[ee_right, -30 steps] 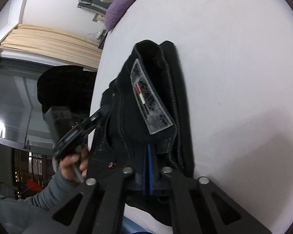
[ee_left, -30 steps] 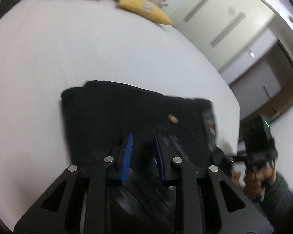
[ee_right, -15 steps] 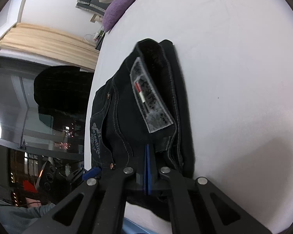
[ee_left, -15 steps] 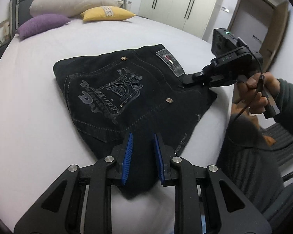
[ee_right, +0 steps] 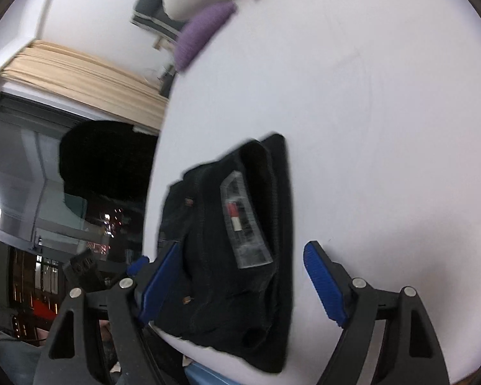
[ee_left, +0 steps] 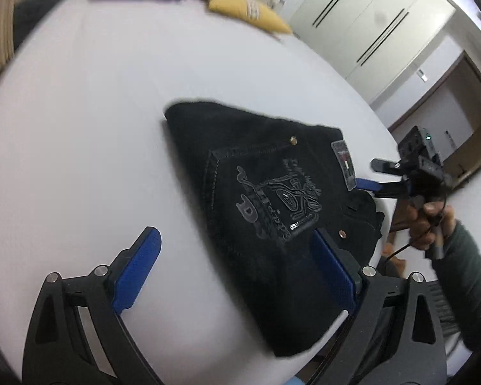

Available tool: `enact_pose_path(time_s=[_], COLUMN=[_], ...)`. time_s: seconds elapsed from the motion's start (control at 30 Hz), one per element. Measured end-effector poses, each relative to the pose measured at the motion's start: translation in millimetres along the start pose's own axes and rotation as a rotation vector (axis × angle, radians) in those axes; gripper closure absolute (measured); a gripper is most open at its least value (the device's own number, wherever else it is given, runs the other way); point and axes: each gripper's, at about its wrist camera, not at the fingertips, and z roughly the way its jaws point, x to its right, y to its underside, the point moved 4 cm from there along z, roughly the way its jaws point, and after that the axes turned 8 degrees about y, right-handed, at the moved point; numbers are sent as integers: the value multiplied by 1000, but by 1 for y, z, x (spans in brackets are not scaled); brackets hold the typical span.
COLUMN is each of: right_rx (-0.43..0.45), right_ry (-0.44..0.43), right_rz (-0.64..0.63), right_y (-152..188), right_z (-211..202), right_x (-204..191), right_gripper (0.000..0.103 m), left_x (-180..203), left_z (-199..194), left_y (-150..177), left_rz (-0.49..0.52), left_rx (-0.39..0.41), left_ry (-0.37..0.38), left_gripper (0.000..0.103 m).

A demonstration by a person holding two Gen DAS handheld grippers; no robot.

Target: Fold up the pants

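Pants (ee_left: pixel 266 211) lie folded in a compact stack at the bed (ee_left: pixel 80 128) edge, both left gripper (ee_left: pixel 237 266) and right gripper (ee_right: pixel 240 272) spread wide and empty; fold apparently complete (frames blurred), next move only tidying

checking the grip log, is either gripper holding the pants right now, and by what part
Nothing is held. The left gripper and right gripper are both open, and the folded black pants lie free on the bed.
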Motion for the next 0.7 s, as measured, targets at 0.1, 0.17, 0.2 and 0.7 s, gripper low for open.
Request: enact_pose_path(time_s=[0.1, 0.17, 0.2, 0.7], right_rx=[-16, -27, -39, -60], right_ry=[-38, -88, -103, -113], right_rz=[6, 16, 16, -57], right_y=[-6, -11, -12, -7], right_z=[13, 17, 20, 26], right_x=[4, 3, 3, -11], right_gripper=[23, 27, 30, 80], left_x=[-10, -12, -12, -36], left_z=[28, 34, 36, 46], left_y=[-6, -11, -13, -27], left_rz=[-76, -81, -84, -248], left_rx=[-82, -92, -94, -135], left_ry=[45, 61, 82, 282], left_gripper=[10, 12, 21, 84])
